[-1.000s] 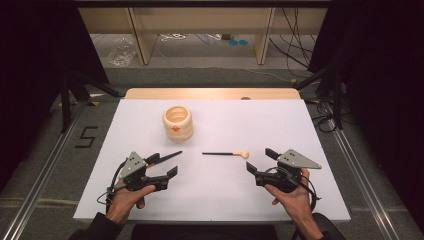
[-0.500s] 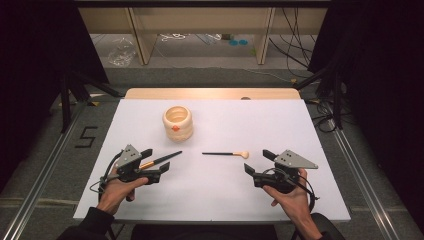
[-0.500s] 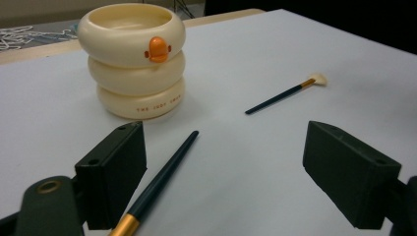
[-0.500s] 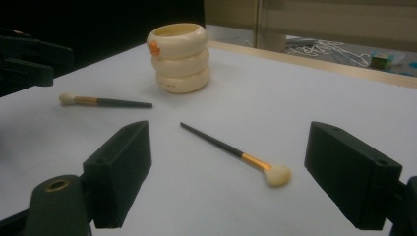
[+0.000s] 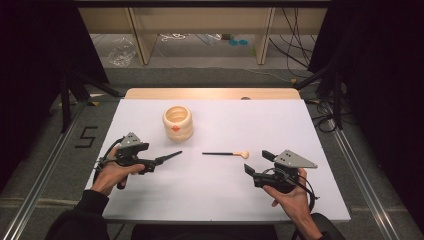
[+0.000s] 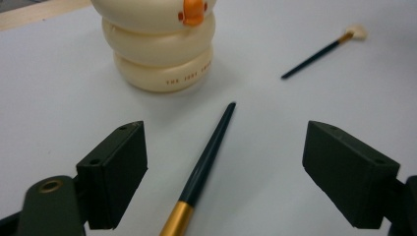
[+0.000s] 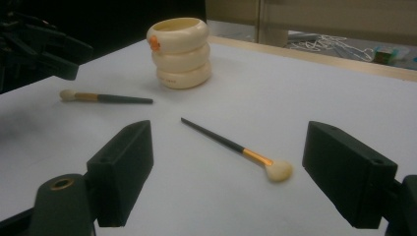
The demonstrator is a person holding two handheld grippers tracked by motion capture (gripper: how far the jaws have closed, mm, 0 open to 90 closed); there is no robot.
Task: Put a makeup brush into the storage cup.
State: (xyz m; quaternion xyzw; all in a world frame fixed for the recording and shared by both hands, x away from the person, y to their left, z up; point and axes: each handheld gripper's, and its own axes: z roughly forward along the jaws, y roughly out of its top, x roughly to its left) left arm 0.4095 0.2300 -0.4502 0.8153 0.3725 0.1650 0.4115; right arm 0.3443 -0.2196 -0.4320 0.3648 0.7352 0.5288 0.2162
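Moved my left gripper (image 6: 223, 167) leftward since earlier; jaws spread, straddling a dark-handled brush (image 6: 204, 167) flat on the white table (image 5: 220, 195), not touching it. Right gripper (image 7: 226, 174) also spread, near a second brush (image 7: 231, 146). Cream ringed holder (image 5: 177, 122) stands upright behind.

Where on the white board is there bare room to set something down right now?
Bare: the far right stretch of the white board, right of the cream ringed cup, and the near middle between the left gripper and right gripper. Crowded: the centre band, where the two dark-handled brushes lie.
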